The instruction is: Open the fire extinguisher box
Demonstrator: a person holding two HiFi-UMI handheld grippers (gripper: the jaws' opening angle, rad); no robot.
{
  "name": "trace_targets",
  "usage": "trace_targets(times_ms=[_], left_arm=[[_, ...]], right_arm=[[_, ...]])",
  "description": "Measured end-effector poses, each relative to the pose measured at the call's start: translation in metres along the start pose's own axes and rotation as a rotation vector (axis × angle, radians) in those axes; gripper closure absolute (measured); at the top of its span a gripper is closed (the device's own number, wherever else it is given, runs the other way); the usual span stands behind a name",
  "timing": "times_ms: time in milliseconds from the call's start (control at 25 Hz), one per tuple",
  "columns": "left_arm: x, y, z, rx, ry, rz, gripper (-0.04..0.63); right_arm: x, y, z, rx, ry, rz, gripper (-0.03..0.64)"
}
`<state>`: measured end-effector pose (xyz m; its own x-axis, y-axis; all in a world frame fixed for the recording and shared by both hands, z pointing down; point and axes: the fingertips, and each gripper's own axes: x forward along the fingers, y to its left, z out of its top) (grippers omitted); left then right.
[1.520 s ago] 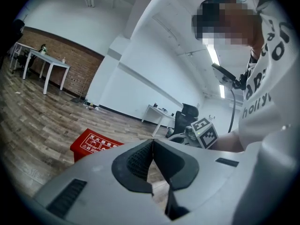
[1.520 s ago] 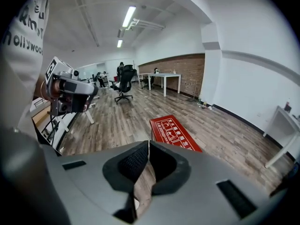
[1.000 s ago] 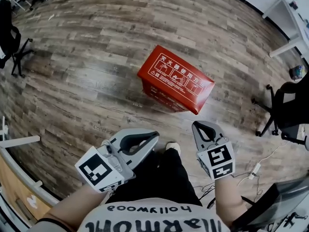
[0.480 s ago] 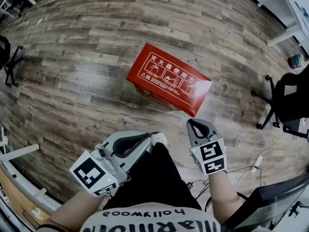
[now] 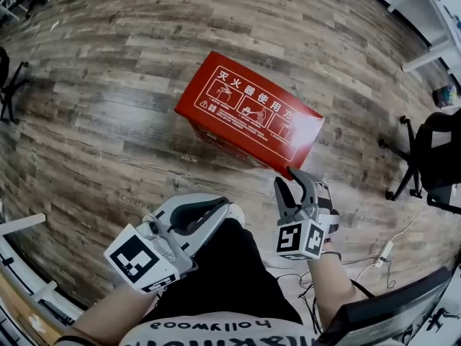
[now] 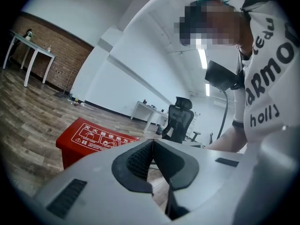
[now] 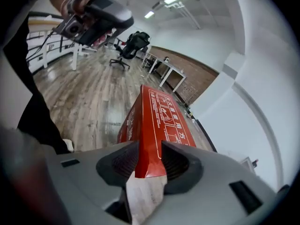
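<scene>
**A:** So where's the red rectangular box with white printing (image 5: 248,114) been put?

**B:** It's set flat on the grey-brown wood-plank floor (image 5: 108,121), printed lid up and shut, with one corner turned toward the person.

**A:** And the tongs?

**B:** Well, the left tongs (image 5: 227,206) are seen pressed together, nothing gripped, well short of the box. The right tongs (image 5: 289,177) have just been opened and are held apart. The box's near corner is framed between the pads, not clamped.

Red fire extinguisher box (image 5: 248,114), white print; floor (image 5: 108,85) grey-brown wood grain; chair (image 5: 434,157) apparently black.
</scene>
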<state>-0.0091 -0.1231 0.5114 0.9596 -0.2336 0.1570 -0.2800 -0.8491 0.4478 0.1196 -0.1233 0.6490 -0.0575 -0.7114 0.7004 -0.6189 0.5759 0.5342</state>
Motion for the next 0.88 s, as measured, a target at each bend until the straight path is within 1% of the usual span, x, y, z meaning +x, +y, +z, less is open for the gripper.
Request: trace_targets(times_ms=[120,240,360,520,680,800,880], left_arm=[[0.000,0.012,-0.017,0.017,-0.012,0.010,0.589],[-0.006,0.029,-0.033,0.019,-0.023,0.044,0.589],[-0.011,0.042,-0.044,0.016,-0.038,0.078,0.589],[-0.013,0.046,-0.053,0.022,-0.034,0.082,0.589],[-0.014,0.048,-0.059,0.025,-0.031,0.088,0.589],[-0.013,0.044,-0.063,0.029,-0.029,0.082,0.589],[-0.013,0.042,-0.065,0.026,-0.030,0.082,0.589]], right_arm=[[0.019,0.010,-0.009,-0.120,0.002,-0.057,0.454],[0.029,0.016,-0.010,-0.182,-0.013,-0.121,0.426],[0.037,0.017,-0.010,-0.200,-0.029,-0.172,0.423],[0.046,0.018,-0.016,-0.207,-0.022,-0.214,0.423],[0.051,0.015,-0.018,-0.234,-0.046,-0.269,0.423],[0.052,0.017,-0.019,-0.247,-0.052,-0.282,0.423],[0.051,0.018,-0.018,-0.232,-0.051,-0.277,0.423]])
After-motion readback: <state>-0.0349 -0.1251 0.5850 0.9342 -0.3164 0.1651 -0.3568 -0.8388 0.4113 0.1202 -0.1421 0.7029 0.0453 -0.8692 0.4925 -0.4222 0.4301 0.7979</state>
